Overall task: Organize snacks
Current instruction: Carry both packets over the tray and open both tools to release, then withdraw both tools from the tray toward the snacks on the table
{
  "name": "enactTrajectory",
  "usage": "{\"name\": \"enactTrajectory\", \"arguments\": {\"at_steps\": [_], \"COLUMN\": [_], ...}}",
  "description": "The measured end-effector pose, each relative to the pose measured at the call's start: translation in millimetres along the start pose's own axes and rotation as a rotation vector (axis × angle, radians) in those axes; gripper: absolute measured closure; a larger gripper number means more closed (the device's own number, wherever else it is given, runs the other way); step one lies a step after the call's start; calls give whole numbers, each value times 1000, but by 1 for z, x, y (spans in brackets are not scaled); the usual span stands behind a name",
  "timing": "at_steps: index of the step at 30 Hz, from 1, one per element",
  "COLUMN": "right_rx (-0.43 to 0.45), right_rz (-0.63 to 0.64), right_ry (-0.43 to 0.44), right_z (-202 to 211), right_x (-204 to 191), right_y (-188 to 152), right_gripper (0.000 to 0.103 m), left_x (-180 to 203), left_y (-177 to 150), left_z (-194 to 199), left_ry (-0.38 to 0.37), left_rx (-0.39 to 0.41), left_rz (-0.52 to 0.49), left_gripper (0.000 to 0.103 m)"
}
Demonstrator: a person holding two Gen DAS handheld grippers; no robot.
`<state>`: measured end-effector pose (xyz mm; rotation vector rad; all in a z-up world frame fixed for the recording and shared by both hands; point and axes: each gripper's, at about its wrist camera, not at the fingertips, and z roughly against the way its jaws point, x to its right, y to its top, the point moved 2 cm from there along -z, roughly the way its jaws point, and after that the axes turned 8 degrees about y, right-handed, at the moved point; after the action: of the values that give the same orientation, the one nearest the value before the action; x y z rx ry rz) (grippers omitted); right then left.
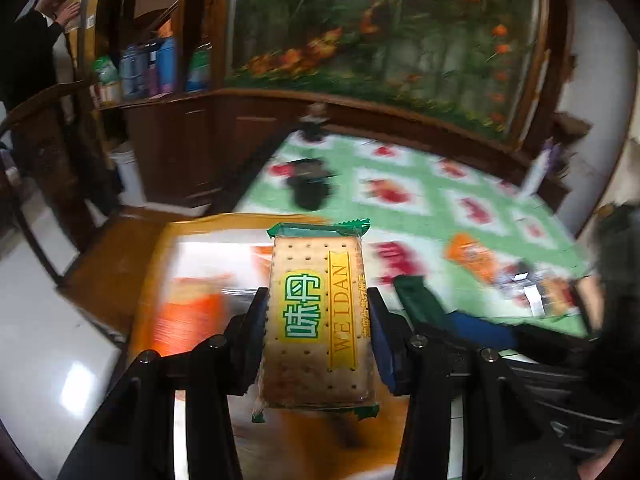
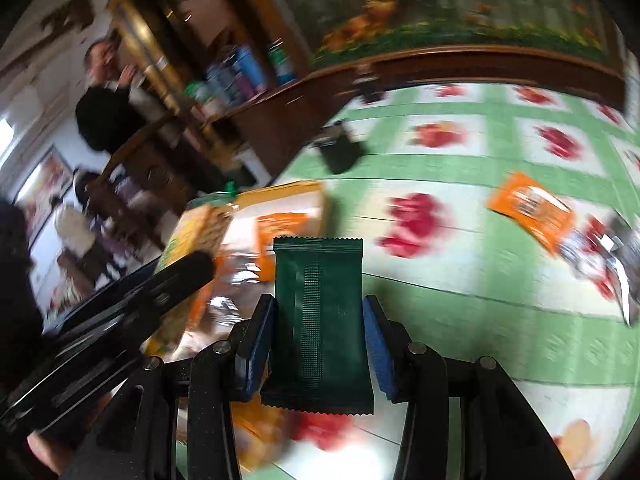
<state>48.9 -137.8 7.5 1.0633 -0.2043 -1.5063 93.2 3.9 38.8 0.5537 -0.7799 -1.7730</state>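
A clear-wrapped cracker pack (image 1: pixel 318 320) with green crimped ends and yellow "WEIDAN" lettering sits at the centre of the left wrist view, pinched along its long sides by the left gripper (image 1: pixel 318 308), whose blue pads press against it. Below and behind the pack, in the lower left of that frame, lies an orange-rimmed box (image 1: pixel 160 264) with blurred orange packets inside. In the right wrist view, a dark green snack packet (image 2: pixel 320 320) stands upright at centre frame, clamped between the narrow-set blue pads of the right gripper (image 2: pixel 320 320). Both views show a table covered by a green-and-white checked cloth (image 2: pixel 480 280) with red fruit prints. An orange snack packet (image 2: pixel 528 208) lies flat on the cloth toward the right of the frame, and a dark object (image 2: pixel 340 148), too blurred to identify, rests nearer the table's far edge. A person in dark clothing (image 1: pixel 36 36) stands at the upper left, beside a wooden cabinet (image 1: pixel 168 136) holding bottles.
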Motion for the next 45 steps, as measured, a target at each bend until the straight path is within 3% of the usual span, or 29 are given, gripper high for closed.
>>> {"name": "enactTrajectory", "arguments": {"at_steps": [6, 11, 15, 21, 23, 33, 38, 45], "right_rx": [-46, -95, -136, -121, -109, -59, -41, 19], "right_rz": [65, 38, -22, -2, 3, 24, 13, -53], "right_ry": [-24, -83, -45, -36, -30, 39, 51, -20], "right_z": [-66, -108, -116, -108, -103, -64, -32, 15], "right_x": [-41, -34, -19, -22, -23, -21, 4, 70], "right_y": [16, 21, 25, 23, 23, 17, 5, 0], "right_gripper": [54, 54, 54, 51, 51, 49, 49, 49], "left_x": [-60, -77, -80, -77, -77, -53, -26, 38], "left_y": [2, 2, 3, 6, 8, 7, 3, -2], "left_z": [-55, -79, -82, -74, -68, -37, -26, -12], "left_ry": [65, 73, 43, 37, 32, 34, -3, -87], "left_rx": [-106, -144, -144, -129, -116, -70, -65, -65], "left_rz": [98, 115, 130, 136, 141, 97, 65, -8], "left_gripper": [58, 57, 57, 52, 43, 43, 43, 43]}}
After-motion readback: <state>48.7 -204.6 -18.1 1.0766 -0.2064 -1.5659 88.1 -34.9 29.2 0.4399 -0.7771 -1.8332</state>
